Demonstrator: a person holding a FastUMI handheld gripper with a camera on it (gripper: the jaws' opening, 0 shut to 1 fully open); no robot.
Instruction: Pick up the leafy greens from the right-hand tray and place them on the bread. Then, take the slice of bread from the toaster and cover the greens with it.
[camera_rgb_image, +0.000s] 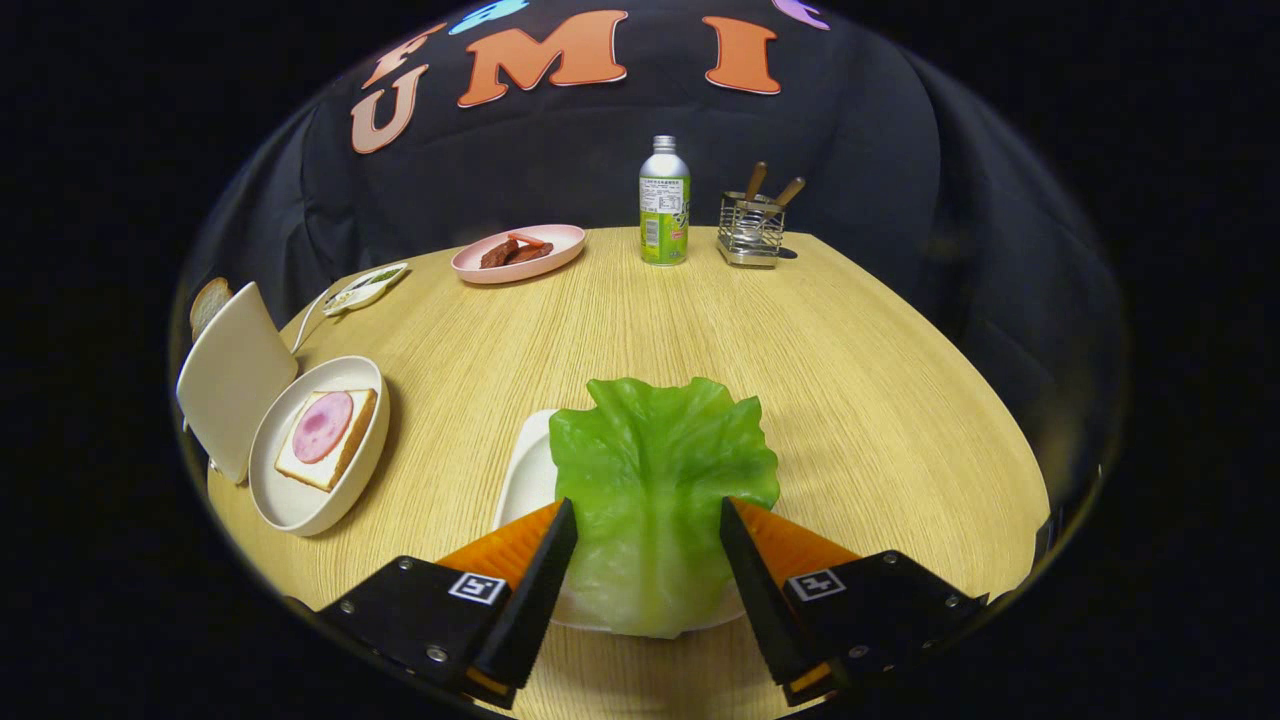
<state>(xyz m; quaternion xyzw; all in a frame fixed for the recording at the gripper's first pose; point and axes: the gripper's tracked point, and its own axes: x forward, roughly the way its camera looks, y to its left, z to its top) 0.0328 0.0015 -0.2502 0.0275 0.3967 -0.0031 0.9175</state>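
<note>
Even overhead light is falling brightly on the desk (700, 340), things casting only small soft shadows. Fisheye distortion is bending the desk's far edge and corners. Focus is staying crisp; the surroundings are sinking into darkness.

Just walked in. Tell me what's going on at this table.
A person's hand-held tongs sit open over the lettuce leaf, one finger on each side of it, not yet squeezing. The leaf lies on a white tray just ahead. Off to the left, a bowl holds a bread slice topped with ham, waiting for the greens. Another bread slice sticks up behind the toaster.
</note>
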